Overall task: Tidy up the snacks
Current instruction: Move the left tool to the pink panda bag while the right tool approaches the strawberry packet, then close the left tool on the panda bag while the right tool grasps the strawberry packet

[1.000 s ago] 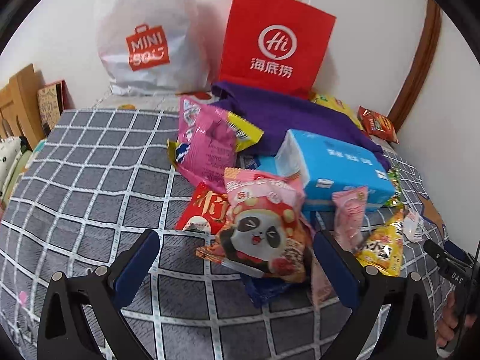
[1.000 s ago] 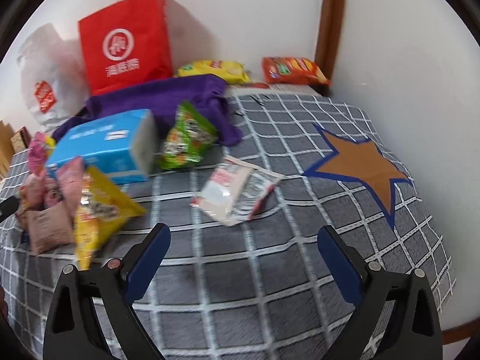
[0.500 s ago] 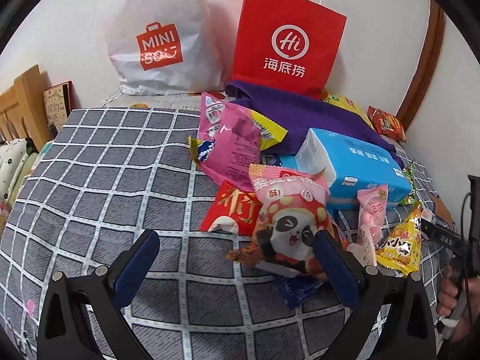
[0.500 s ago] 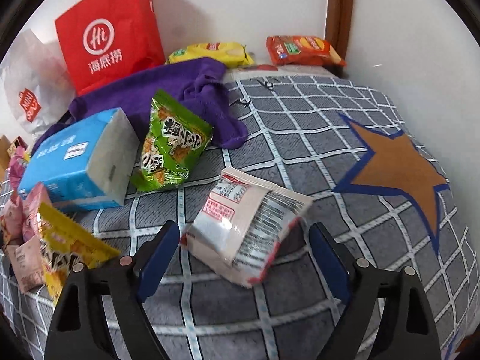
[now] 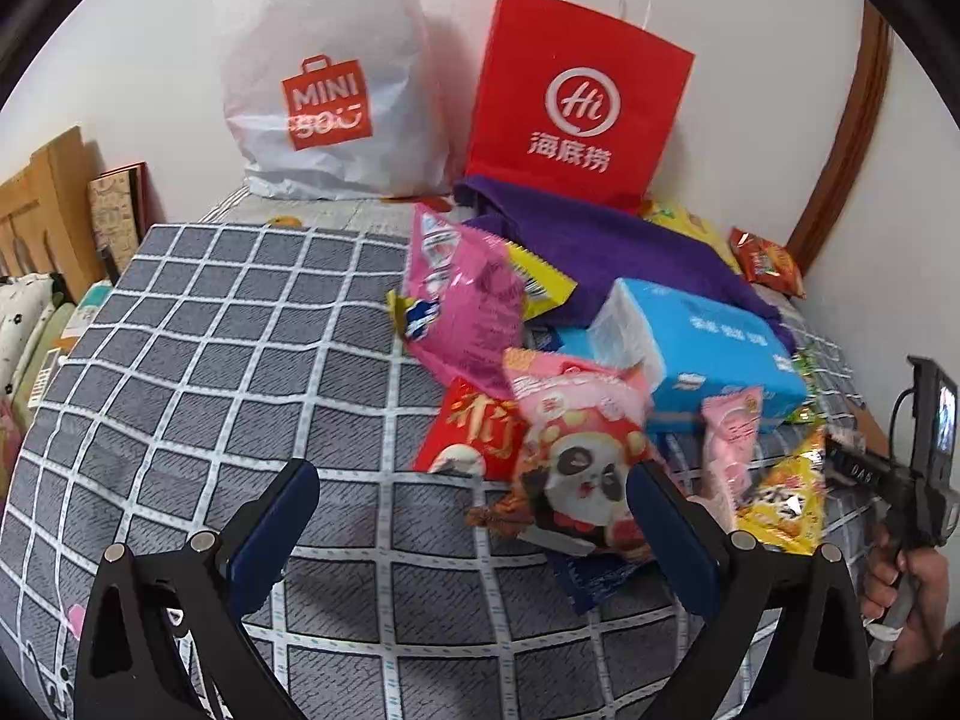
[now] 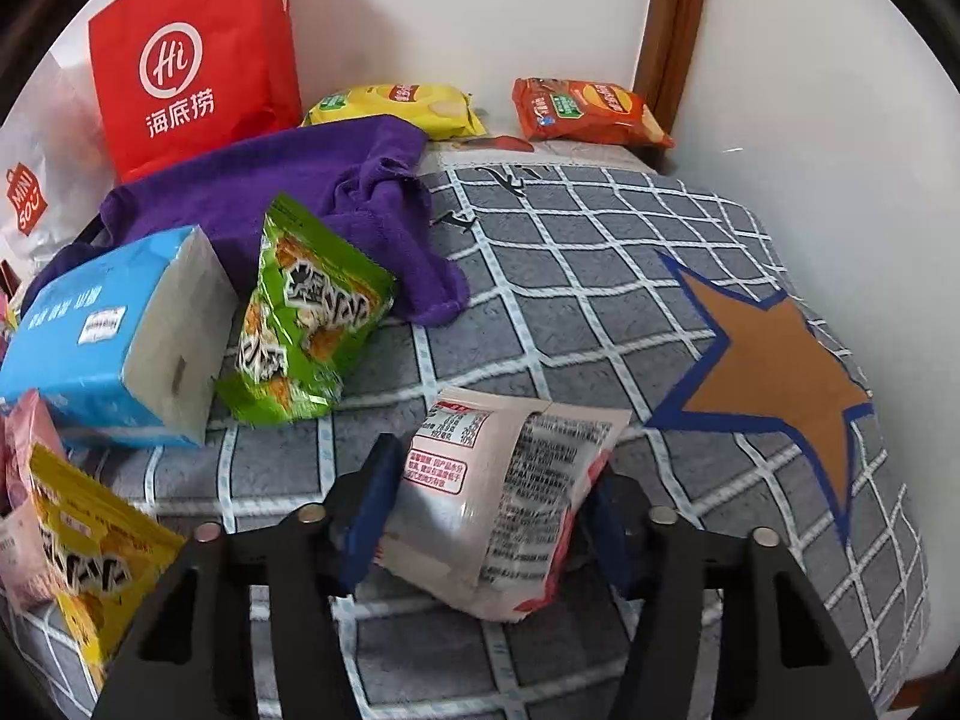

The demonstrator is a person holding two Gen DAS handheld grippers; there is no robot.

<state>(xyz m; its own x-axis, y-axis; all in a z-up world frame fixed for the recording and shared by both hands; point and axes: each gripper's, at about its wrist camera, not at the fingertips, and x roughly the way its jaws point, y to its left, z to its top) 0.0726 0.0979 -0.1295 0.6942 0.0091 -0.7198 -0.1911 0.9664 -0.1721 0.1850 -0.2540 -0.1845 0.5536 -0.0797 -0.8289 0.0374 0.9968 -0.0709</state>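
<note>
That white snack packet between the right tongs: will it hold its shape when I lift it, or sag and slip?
The white snack packet looks puffy and crinkled, so it will likely dent rather than stay stiff. Its film is glossy, so it may slide against the right tongs, which have just been closing on it. It is probably light for its size.

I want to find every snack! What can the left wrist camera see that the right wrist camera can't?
Only the left wrist view shows the panda packet, the big pink packet and the left gripper, open over the checked cover.

Only the right wrist view shows the white packet pinched in the right gripper, whose jaws have just been closing, plus the green packet in full and the brown star.

Both show the red paper bag, the purple towel and the blue tissue pack.
</note>
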